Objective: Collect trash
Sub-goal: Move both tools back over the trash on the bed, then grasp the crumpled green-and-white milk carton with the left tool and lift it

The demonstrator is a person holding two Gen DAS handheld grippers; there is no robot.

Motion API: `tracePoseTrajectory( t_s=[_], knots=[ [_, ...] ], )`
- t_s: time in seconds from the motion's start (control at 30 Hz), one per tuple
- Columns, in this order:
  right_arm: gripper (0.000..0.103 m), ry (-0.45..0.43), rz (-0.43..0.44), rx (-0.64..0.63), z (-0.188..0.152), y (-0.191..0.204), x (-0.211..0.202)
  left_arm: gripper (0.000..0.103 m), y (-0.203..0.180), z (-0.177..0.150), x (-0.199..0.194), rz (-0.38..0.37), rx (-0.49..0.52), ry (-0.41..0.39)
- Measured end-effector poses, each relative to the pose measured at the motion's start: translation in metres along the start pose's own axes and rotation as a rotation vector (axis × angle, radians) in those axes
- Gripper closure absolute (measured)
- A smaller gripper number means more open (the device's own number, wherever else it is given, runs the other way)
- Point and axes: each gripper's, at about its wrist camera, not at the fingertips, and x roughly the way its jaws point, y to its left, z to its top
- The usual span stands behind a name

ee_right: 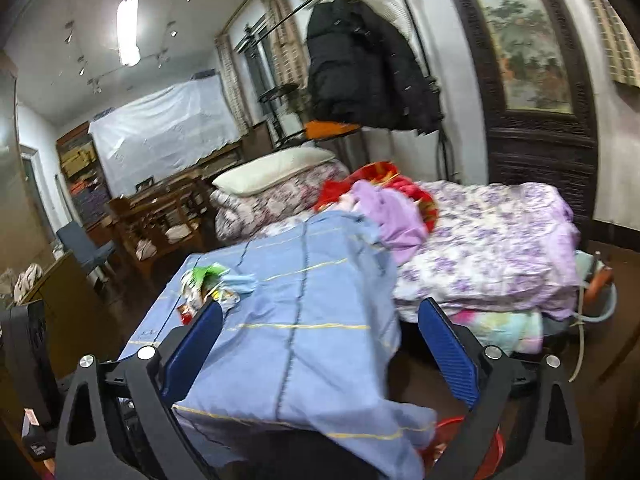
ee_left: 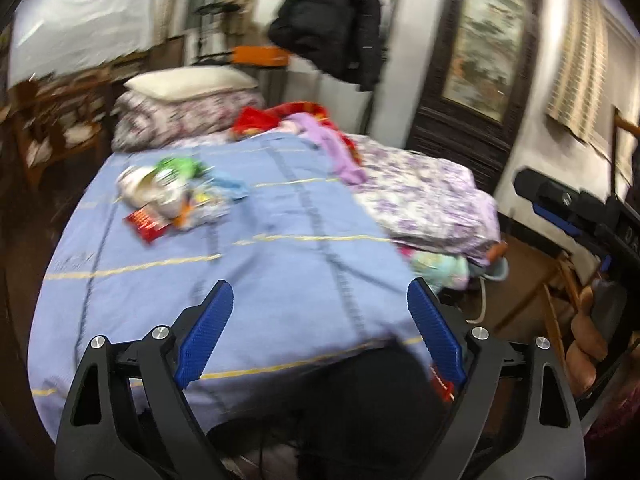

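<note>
A pile of trash (ee_left: 172, 196) lies on the left part of a blue bedspread (ee_left: 280, 248): white crumpled wrappers, a green packet and a red packet (ee_left: 146, 224). The pile also shows in the right wrist view (ee_right: 208, 284). My left gripper (ee_left: 320, 332) is open and empty, over the near end of the bed, well short of the pile. My right gripper (ee_right: 320, 352) is open and empty, also near the bed's front end. The right gripper shows at the right edge of the left wrist view (ee_left: 576, 212).
A folded purple floral quilt (ee_right: 492, 248) and lilac cloth (ee_right: 392, 208) lie on the bed's right side, pillows (ee_right: 276, 168) at the head. A black coat (ee_right: 368, 68) hangs on a rack behind. A red bin (ee_right: 468, 448) sits below the bed's near corner. A wooden chair (ee_left: 560, 292) stands right.
</note>
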Motion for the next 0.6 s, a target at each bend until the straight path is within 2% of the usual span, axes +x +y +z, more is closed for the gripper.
tracePoseTrajectory(
  t_s=[0.23, 0.33, 0.5, 0.6],
  knots=[
    [0.007, 0.129, -0.011, -0.063, -0.029, 0.029, 0.069, 0.017, 0.093, -0.011, 0.024, 0.133, -0.179, 0.037],
    [0.007, 0.181, -0.007, -0.082, -0.044, 0.039, 0.098, 0.017, 0.121, -0.012, 0.031, 0.163, -0.23, 0.048],
    [0.007, 0.225, -0.033, -0.107, -0.059, 0.05, 0.134, 0.017, 0.143, -0.008, 0.042, 0.231, -0.233, 0.059],
    [0.007, 0.221, -0.07, -0.154, -0.067, 0.058, 0.149, 0.017, 0.15, -0.003, 0.051, 0.266, -0.212, 0.065]
  ],
)
